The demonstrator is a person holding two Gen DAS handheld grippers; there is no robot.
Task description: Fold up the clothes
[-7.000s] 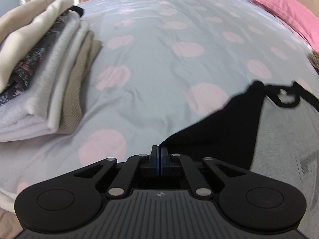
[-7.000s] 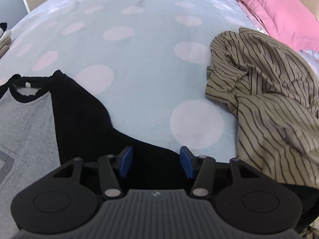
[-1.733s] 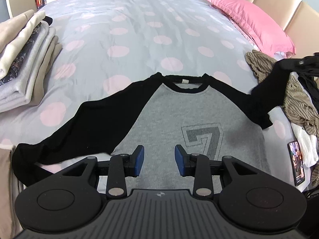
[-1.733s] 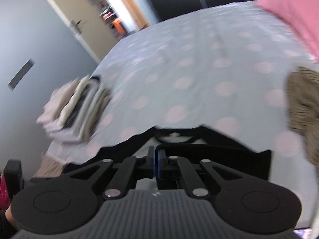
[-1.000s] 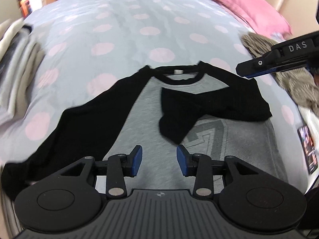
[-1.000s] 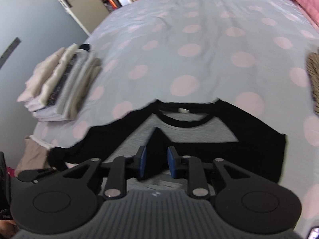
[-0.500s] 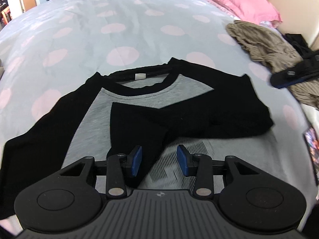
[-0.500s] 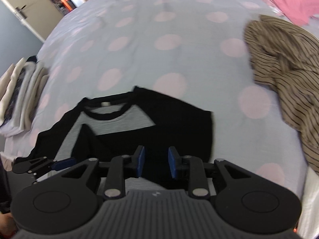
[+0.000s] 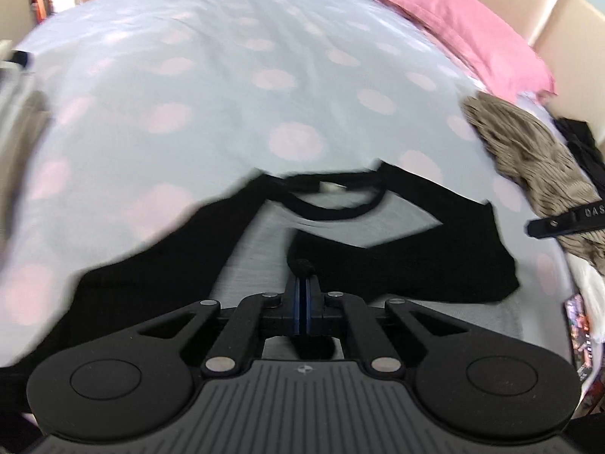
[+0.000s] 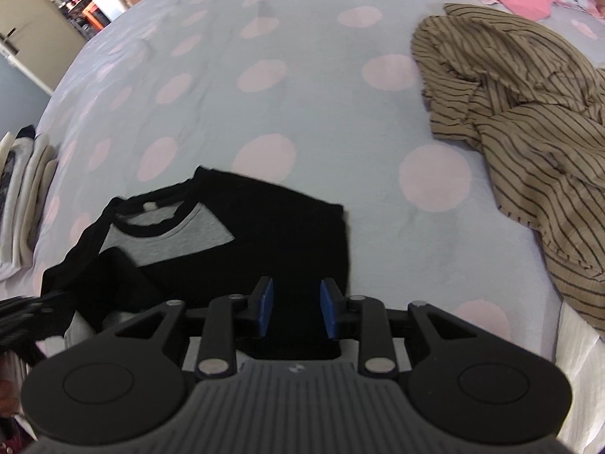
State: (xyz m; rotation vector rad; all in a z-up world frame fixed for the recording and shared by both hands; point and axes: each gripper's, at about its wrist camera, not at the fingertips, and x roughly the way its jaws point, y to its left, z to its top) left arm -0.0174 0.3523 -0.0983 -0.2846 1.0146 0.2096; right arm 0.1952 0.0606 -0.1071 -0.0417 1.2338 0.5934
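Note:
A grey shirt with black sleeves (image 9: 261, 238) lies face up on the polka-dot bedspread (image 9: 227, 87). One black sleeve (image 9: 397, 261) is folded across its chest. My left gripper (image 9: 302, 291) is shut on the bunched cuff end of that folded sleeve. The other sleeve stretches out to the left, blurred. In the right wrist view the shirt (image 10: 181, 234) lies below, and my right gripper (image 10: 295, 310) stands open just above the folded black sleeve (image 10: 280, 234), with nothing pinched between its blue pads.
A crumpled brown striped garment (image 10: 529, 113) lies to the right of the shirt. A pink pillow (image 9: 461, 26) rests at the head of the bed. A stack of folded clothes (image 10: 22, 189) sits at the left edge. A phone (image 9: 580, 325) lies near the right edge.
My left gripper has moved forward onto the folded sleeve's cuff and shut on it. The right gripper stays open over the sleeve and has drifted slightly right.

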